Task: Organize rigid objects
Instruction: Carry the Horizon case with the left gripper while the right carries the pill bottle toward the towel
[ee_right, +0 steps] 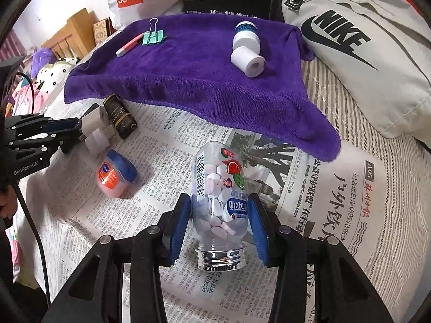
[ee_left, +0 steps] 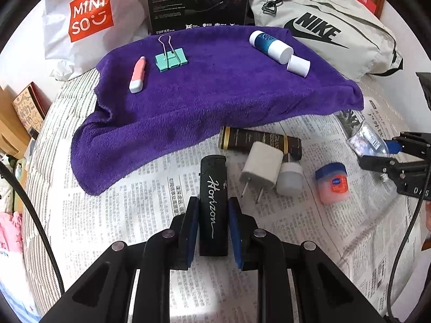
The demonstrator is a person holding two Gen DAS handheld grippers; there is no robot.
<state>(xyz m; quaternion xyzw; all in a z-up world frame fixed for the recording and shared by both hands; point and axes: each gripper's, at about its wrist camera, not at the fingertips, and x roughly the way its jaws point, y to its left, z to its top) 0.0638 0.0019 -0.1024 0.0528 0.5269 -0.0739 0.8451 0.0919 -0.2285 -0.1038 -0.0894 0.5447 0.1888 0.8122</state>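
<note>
- The left hand-held gripper [ee_left: 212,215] pinches a black lighter [ee_left: 213,204] lettered "Horizon", its 2 blue pads pressed on the lighter's sides, above the newspaper [ee_left: 134,210].
- The right hand-held gripper [ee_right: 219,218] holds a clear candy bottle [ee_right: 219,202] between its blue pads, the threaded metal neck towards the camera; the pads sit against the bottle's sides.
- The newspaper lies on a striped bed cover [ee_right: 390,161]; no desk shows.
- Just beyond the lighter lie a white plug adapter [ee_left: 261,167], a small frosted jar [ee_left: 289,179] touching it, and a dark tube [ee_left: 258,141] behind both.
- To their right rests a small jar with a blue lid [ee_left: 334,183], on its side, apart from the others.
- At the far side a purple towel [ee_left: 204,99] carries a pink-and-white pen-like item [ee_left: 137,74], a green binder clip [ee_left: 171,58], a blue-and-white bottle [ee_left: 269,45] and a white cap [ee_left: 298,65] just beside it.
- Behind the towel stand a white shopping bag [ee_left: 89,24], a black box [ee_left: 198,0] and a grey Nike bag [ee_left: 331,32].
</note>
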